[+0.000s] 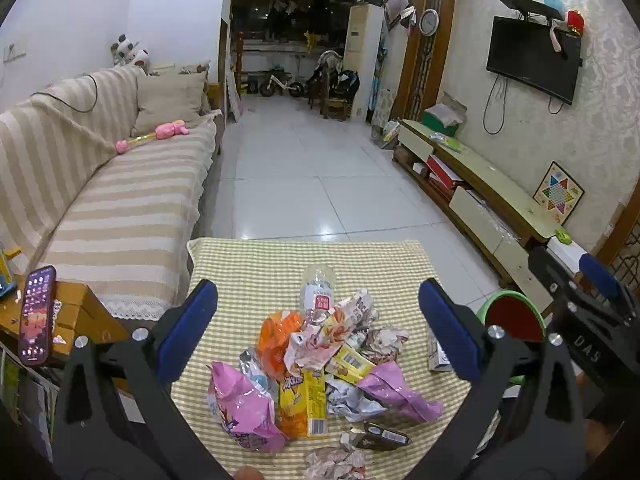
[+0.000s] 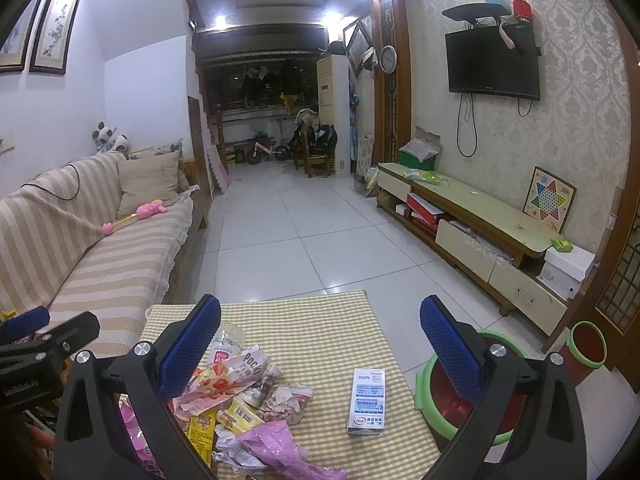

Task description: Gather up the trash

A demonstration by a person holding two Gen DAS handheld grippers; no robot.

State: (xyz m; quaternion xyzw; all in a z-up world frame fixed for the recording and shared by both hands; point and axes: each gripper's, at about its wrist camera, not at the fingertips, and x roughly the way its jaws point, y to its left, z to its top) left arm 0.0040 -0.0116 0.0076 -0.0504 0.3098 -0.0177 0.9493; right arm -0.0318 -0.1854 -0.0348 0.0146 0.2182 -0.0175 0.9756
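Left wrist view: left tongs (image 1: 318,320) spread wide, nothing between the pads, hovering over the worktop (image 1: 248,264) with its yellow checked cloth. Trash pile (image 1: 316,368) sits mid-cloth, right between the two blue pads as seen from here: clear plastic bottle (image 1: 318,290) at the far end, orange wrapper (image 1: 276,336), yellow packet (image 1: 302,404), pink bags on both sides, crumpled paper at the near edge. Small milk carton (image 1: 436,354) lies apart from the pile, partly hidden behind the right pad. Green-rimmed red bin (image 1: 512,316) stands on the floor just off the worktop's right edge. Right tongs (image 1: 600,292) visible at far right, above the bin area. Phone (image 1: 36,316) on a wooden side table to the left, sofa (image 1: 120,200) behind it.

Right wrist view: right tongs (image 2: 320,354) also wide apart, empty. Milk carton (image 2: 368,400) lies flat on the cloth between the pads, clear of the pile. Trash pile (image 2: 240,400) is lower left, partly behind the left pad. Green-rimmed bin (image 2: 452,408) is beside the worktop, behind the right pad; a second smaller one (image 2: 586,344) stands further right on the floor.
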